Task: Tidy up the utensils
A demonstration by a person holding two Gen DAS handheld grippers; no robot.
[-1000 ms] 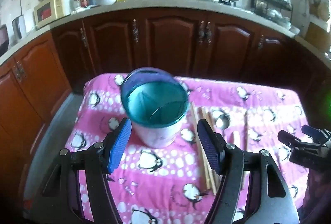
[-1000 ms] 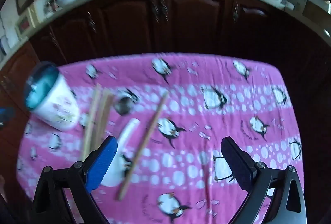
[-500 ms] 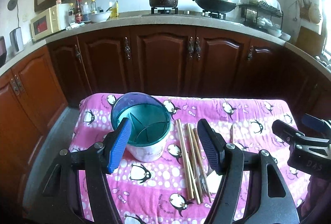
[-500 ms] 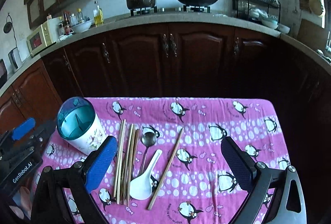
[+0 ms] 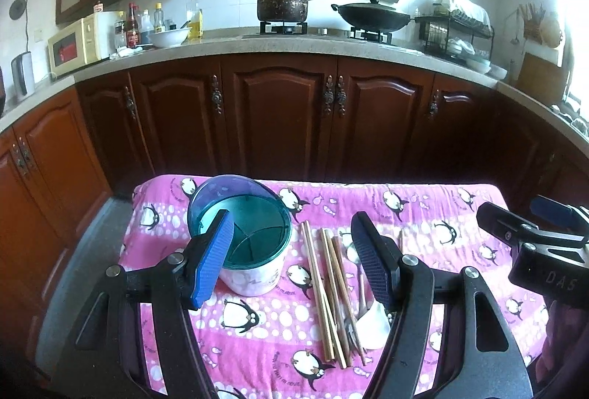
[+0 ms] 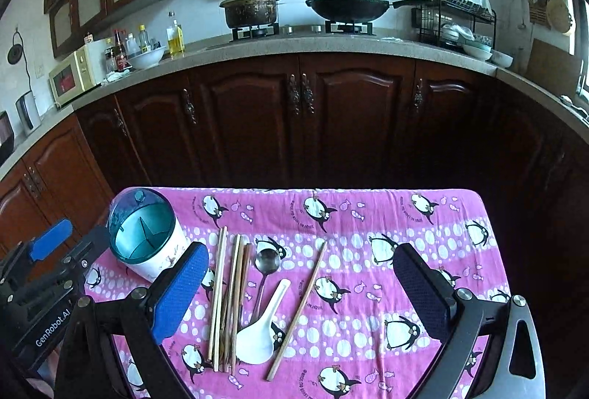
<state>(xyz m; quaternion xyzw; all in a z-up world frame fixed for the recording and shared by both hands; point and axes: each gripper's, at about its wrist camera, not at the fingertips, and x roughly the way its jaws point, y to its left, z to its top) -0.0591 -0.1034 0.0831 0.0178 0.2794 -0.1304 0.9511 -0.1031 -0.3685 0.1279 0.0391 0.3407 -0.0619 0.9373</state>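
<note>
A white utensil holder with a teal divided inside (image 5: pixel 254 251) (image 6: pixel 145 237) stands at the table's left. Right of it lie several wooden chopsticks (image 5: pixel 325 292) (image 6: pixel 228 296), a metal spoon (image 6: pixel 265 266), a white ceramic spoon (image 6: pixel 259 329) (image 5: pixel 373 323), and one chopstick apart (image 6: pixel 298 310). My left gripper (image 5: pixel 294 262) is open and empty, above the holder and chopsticks. My right gripper (image 6: pixel 302 292) is open and empty, above the spoons. Each gripper shows at the edge of the other's view.
The table carries a pink penguin cloth (image 6: pixel 423 237) (image 5: pixel 441 214). Dark wood cabinets (image 6: pixel 294 119) and a worktop with a pot (image 6: pixel 252 8), wok (image 6: pixel 346 8) and microwave (image 6: pixel 71 74) stand beyond the table's far edge.
Both grippers have risen and drawn back from the table, so both views now take in the kitchen. The utensils and holder have not moved.
</note>
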